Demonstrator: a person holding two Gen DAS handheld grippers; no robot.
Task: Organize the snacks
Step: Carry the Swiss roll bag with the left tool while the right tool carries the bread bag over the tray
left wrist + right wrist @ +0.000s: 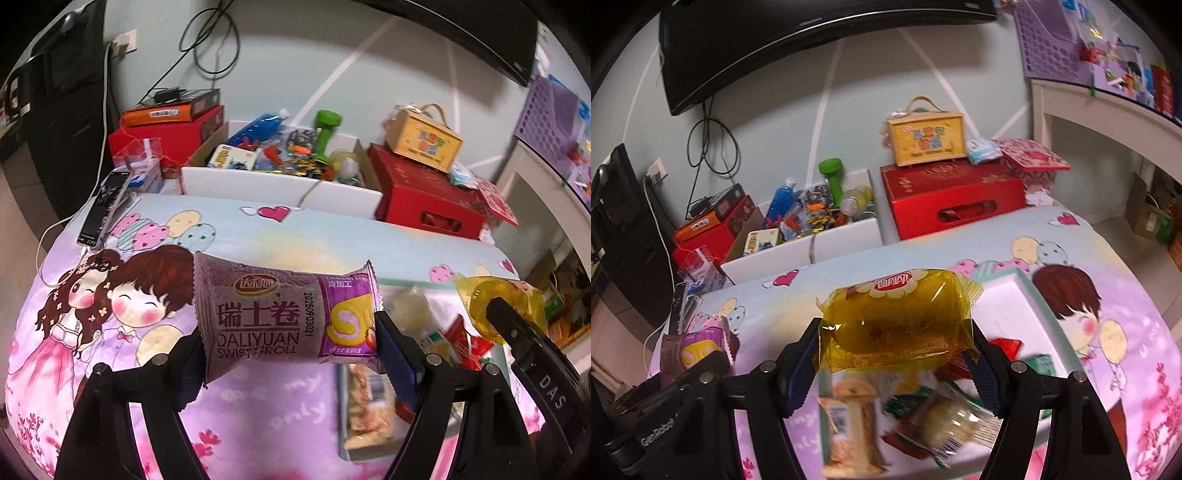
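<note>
The left hand-held gripper is pinching a purple Swiss roll packet by its two crimped ends, and it is holding it in the air above the cartoon bedsheet. The packet is lying across the jaws, level, well left of the snack pile, which I am taking as my landmark. The grip is resting only on the thin wrapper ends, so I am thinking the packet could slide out or twist if the hand is tilting quickly; a harder squeeze could crush the soft cake inside.

Above the pile, the right hand-held gripper is pinching a yellow cake packet in the same way, from both ends. Its film is looking glossy and slippery, so a drop back onto the pile seems possible. The two grippers are working near each other, and they could be bumping if both go to the same place.

Just right of the pile, a white tray is lying on the bed. It seems the likely place for the snacks, but I cannot be sure.

Counting: two grippers, two held packets, one tray. In the pile I am seeing roughly five packets, but they are blurred and overlapping, so the number is not certain.
</note>
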